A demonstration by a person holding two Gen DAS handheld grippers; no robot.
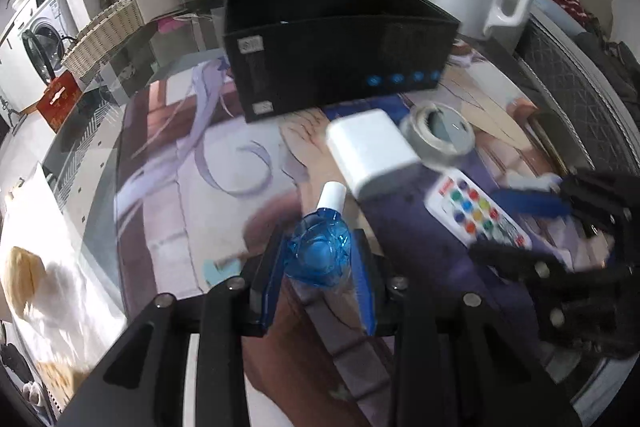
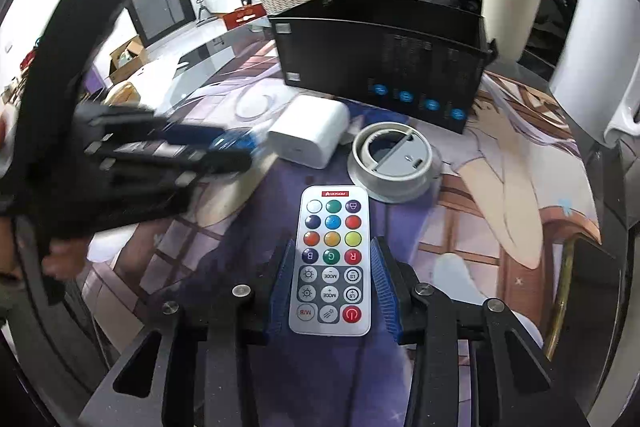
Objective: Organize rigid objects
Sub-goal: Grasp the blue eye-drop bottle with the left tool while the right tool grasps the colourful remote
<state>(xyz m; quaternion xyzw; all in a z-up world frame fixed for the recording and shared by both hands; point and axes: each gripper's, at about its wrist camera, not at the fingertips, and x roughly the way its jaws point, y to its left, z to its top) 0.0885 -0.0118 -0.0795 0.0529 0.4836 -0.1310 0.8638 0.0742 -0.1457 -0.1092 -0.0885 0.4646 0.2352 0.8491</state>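
the left gripper [image 1: 320, 267] is clamped on one small blue bottle [image 1: 320, 251], clear faceted blue plastic with a white cap that points forward, away from the tongs. its blue-padded fingers [image 1: 366, 291] press the bottle's body from both sides, and it is held above the printed mat [image 1: 180, 195].

the right gripper [image 2: 330, 287] stands wide apart, straddling one white remote [image 2: 330, 263]. the remote lies flat on the mat between the fingers [image 2: 384, 291], with a gap on each side. it is a slim card with a red logo at its far end, rows of round coloured buttons, grey function keys and a red power button nearest the tongs.

ahead of the right tongs and slightly to the right sits one grey ring-shaped disc [image 2: 392, 163], flat on the mat. ahead and a little left lies one white rounded block [image 2: 308, 135], close beside the ring; whether they touch cannot be told. beyond both stands one black open-topped box [image 2: 380, 63], its front wall bearing four blue round marks. behind the box on the right is one white jug [image 2: 600, 55] with a handle, and one cream cup [image 2: 510, 11] beside it.

in the right wrist view the left gripper, blurred, is to the left with the blue bottle at its tip.
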